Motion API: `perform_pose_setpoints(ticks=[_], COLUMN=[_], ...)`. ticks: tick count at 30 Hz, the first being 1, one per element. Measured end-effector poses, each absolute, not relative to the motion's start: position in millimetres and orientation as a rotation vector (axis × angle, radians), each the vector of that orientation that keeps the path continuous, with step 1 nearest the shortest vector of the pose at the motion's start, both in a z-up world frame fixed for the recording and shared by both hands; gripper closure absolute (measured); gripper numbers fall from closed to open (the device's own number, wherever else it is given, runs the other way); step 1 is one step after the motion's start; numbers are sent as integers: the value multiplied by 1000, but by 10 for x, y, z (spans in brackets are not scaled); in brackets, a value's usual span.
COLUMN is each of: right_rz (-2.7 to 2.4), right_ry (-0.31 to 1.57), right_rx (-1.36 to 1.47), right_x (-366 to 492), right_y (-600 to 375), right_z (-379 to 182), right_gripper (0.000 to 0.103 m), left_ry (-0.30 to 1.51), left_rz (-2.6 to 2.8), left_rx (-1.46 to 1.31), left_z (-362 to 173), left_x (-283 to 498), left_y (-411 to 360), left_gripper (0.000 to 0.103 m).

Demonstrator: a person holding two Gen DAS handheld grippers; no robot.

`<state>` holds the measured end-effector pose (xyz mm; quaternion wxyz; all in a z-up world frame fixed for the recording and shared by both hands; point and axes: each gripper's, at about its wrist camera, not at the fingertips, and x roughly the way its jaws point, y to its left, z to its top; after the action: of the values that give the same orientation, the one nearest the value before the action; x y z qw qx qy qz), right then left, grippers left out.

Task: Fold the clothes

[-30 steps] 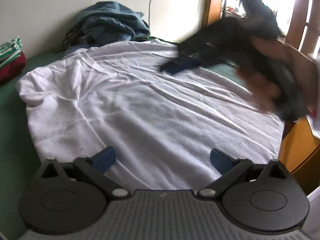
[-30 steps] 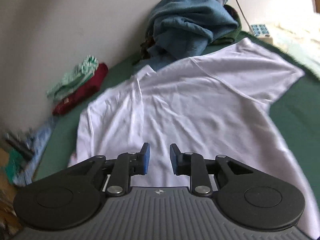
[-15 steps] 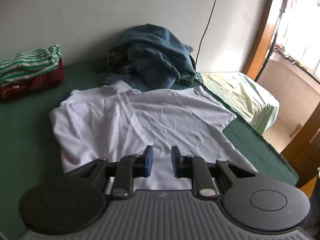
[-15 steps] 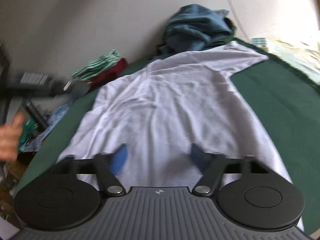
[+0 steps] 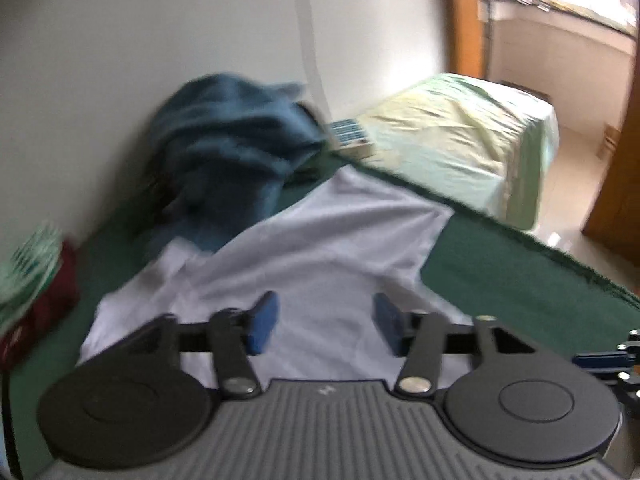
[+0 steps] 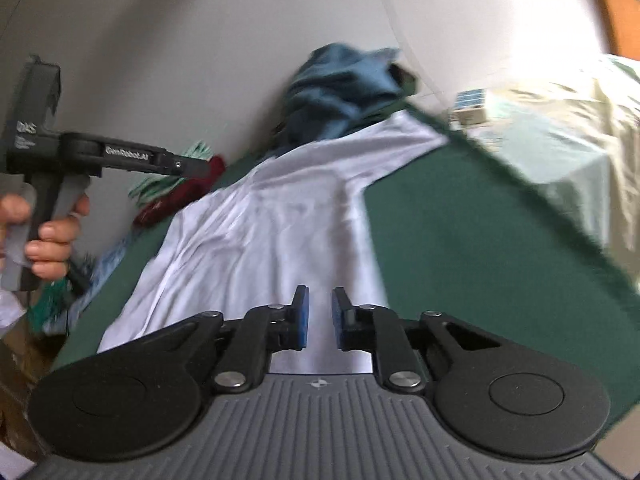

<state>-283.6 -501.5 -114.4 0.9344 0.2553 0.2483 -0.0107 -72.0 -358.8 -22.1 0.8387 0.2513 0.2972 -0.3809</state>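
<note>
A white T-shirt [image 5: 320, 248] lies spread flat on the green bed cover [image 5: 500, 280], its sleeve towards the right. My left gripper [image 5: 326, 326] hovers above the shirt's near part, its jaws apart and opening, with nothing between the blue pads. My right gripper [image 6: 320, 318] hangs over the shirt's [image 6: 260, 240] lower hem, its jaws closing to a narrow gap with no cloth pinched. In the right wrist view a hand [image 6: 48, 236] holds the left gripper [image 6: 176, 164] up at the left, well above the shirt.
A heap of blue clothes [image 5: 228, 152] lies against the wall behind the shirt. Folded green-striped and dark red garments [image 5: 36, 292] are stacked at the left. A small patterned box [image 5: 352, 136] and a pale green sheet [image 5: 460, 136] lie at the right, beyond the cover's edge.
The left gripper's jaws went from wide to nearly shut and are apart again while it rose and swung right. The right gripper's jaws spread wide, then narrowed. The shirt stayed flat.
</note>
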Motion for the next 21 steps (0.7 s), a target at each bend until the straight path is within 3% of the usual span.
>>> perform_pose_setpoints(ticks=[1,3,7,10,13,19,21], right_rz=[-37,-49,-71,-105,-154,-232,-237], right_ry=[503,501,503,505,496,458,455], right_rx=[538,535,504,475,492,545,566], right_x=[-2888,-2992,-3203,-3377,-3522,-3628,-3551], right_y=[-5108,-5166,-5225,-5252,-5328,-5471,-5506], right_z=[-1134,-1128,-1128,-1146,-1163,-1196,-1212], right_gripper=[82,81,75,71,71,70,70], left_ry=[618,565,525,549,560,664,694], left_rz=[-826,-841,-853,-884,-923,-966,-1005], left_rx=[553,623,762,805,792,622,605], left_z=[-243,-356,-679,-875,-936,-844,-842], left_x=[-703,-710,-702,-652,-581,-255,-214], left_y=[-3726,-4074,-4709,-5015,-5156,-5288,-5325], left_gripper=[26,24,36,37,27,21,13])
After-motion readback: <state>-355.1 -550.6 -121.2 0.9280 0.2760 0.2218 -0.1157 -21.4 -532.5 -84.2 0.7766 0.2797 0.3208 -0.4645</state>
